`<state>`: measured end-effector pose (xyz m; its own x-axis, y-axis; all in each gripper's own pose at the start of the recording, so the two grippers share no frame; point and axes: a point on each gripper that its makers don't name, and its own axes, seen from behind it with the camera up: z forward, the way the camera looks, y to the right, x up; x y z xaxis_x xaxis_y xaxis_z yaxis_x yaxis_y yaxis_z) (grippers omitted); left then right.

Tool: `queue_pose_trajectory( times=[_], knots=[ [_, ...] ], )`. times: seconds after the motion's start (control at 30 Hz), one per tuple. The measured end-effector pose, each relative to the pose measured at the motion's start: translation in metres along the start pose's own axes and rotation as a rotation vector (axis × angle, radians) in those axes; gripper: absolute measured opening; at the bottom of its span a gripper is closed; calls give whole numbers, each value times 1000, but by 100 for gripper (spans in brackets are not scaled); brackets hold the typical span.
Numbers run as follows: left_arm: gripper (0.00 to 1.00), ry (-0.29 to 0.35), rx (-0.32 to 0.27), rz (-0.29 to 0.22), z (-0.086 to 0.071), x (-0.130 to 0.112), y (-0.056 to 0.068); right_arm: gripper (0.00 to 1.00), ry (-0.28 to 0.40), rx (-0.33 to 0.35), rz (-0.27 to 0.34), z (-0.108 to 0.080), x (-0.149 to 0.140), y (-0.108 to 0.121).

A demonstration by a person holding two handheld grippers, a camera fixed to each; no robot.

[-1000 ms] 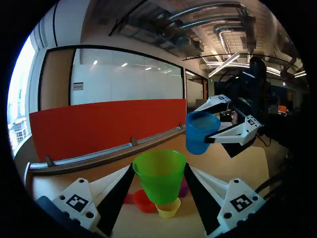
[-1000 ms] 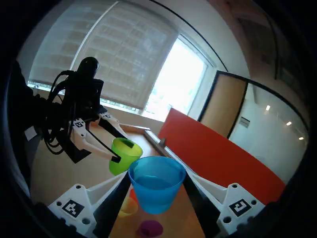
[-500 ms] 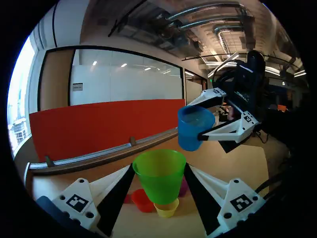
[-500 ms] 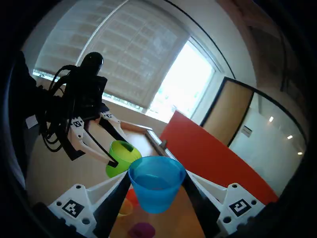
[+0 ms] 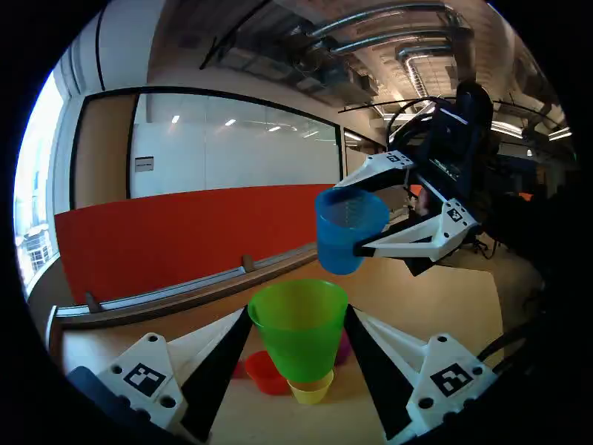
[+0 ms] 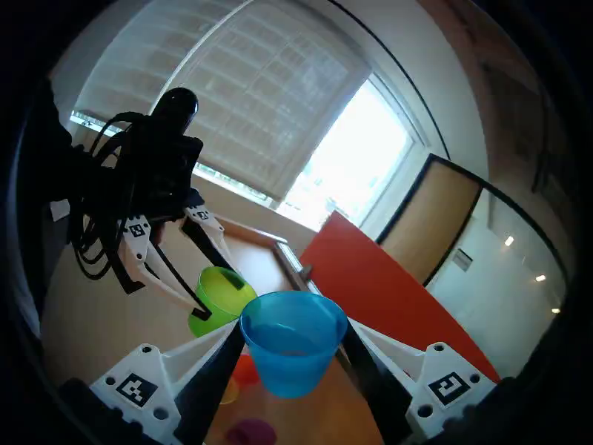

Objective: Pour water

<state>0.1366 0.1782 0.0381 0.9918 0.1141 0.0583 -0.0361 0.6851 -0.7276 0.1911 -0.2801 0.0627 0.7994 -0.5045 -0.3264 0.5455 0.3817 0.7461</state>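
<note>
Now left claw [image 5: 298, 326] clamps one green cup [image 5: 300, 337], right claw [image 6: 293, 341] one blue cup [image 6: 293, 356] (three small cups [image 5: 264, 372] lie below).

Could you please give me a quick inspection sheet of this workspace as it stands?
Surface: wooden table, light finish.
Job's things: green cup in the left gripper; blue cup with water in it, in the right gripper, raised higher than the green cup; no stream seen.
Clutter: small red cup, yellow cup and purple cup on the table.
Grippers: left shut on the green cup; right shut on the blue cup.
Cables: black cables looped at the left gripper's body.
Surroundings: red partition, window blinds, ceiling pipes.
</note>
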Motion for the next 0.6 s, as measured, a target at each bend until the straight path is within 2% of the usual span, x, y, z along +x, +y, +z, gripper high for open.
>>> queue_pose_trajectory(
  times=[0.6],
  knots=[
    [88,6,1,12,-4,-1,-1,91,-11,17,-91,16,10,8]
  ],
)
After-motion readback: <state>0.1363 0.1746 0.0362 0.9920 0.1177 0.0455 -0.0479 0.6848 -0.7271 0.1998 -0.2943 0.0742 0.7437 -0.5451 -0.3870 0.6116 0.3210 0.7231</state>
